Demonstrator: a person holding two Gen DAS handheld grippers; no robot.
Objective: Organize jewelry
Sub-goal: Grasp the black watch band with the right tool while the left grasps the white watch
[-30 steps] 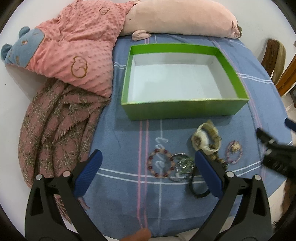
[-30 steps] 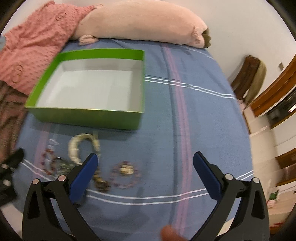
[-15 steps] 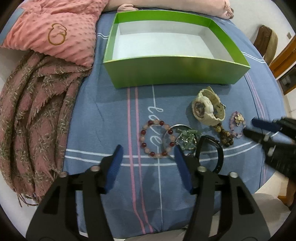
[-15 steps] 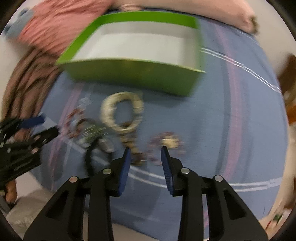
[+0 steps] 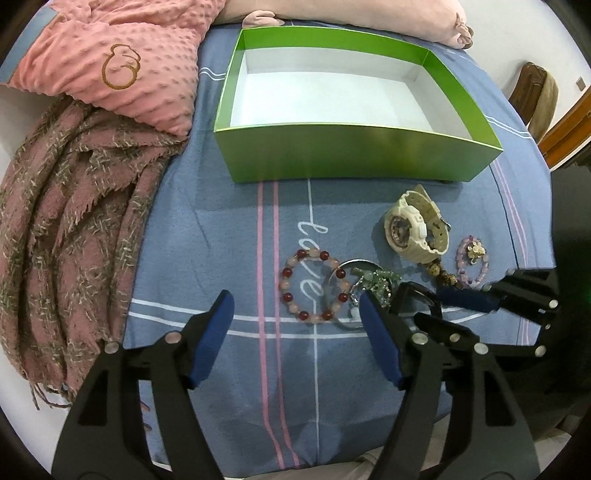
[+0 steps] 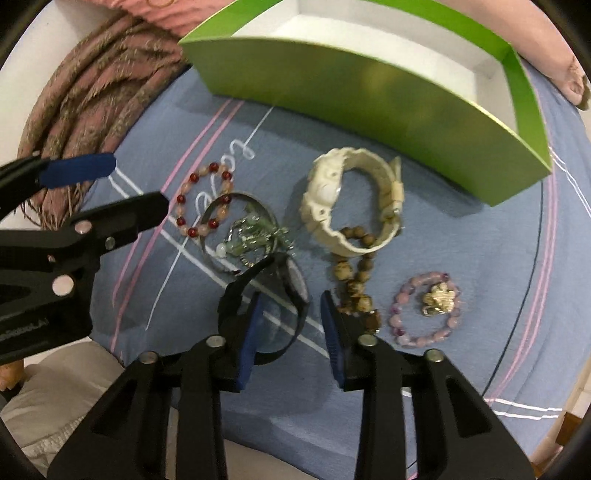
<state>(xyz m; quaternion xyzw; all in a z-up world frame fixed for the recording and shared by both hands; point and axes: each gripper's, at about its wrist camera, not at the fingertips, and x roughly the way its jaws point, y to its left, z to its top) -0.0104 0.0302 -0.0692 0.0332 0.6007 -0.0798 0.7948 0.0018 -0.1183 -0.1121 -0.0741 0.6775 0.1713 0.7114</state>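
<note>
Jewelry lies on the blue cloth in front of an empty green box (image 5: 354,153). A red and pink bead bracelet (image 5: 314,286) sits ahead of my open left gripper (image 5: 295,317). Next to it lie a metal ring with a green charm (image 6: 251,236), a black band (image 6: 291,295), a cream watch (image 6: 347,206), brown beads (image 6: 354,280) and a purple bracelet (image 6: 424,310). My right gripper (image 6: 291,317) is partly open, with its left finger inside the black band's loop and the band's right side between its fingers.
A pink dotted cushion (image 5: 122,62) and a woven pink scarf (image 5: 62,221) lie left of the box. A long pink pillow (image 5: 369,14) lies behind it. The cloth's front edge is close under both grippers. A wooden chair (image 5: 535,92) stands at the far right.
Both grippers have come down and forward to the jewelry. The left gripper narrowed, then widened again. The right gripper narrowed and swung left to straddle the black band.
</note>
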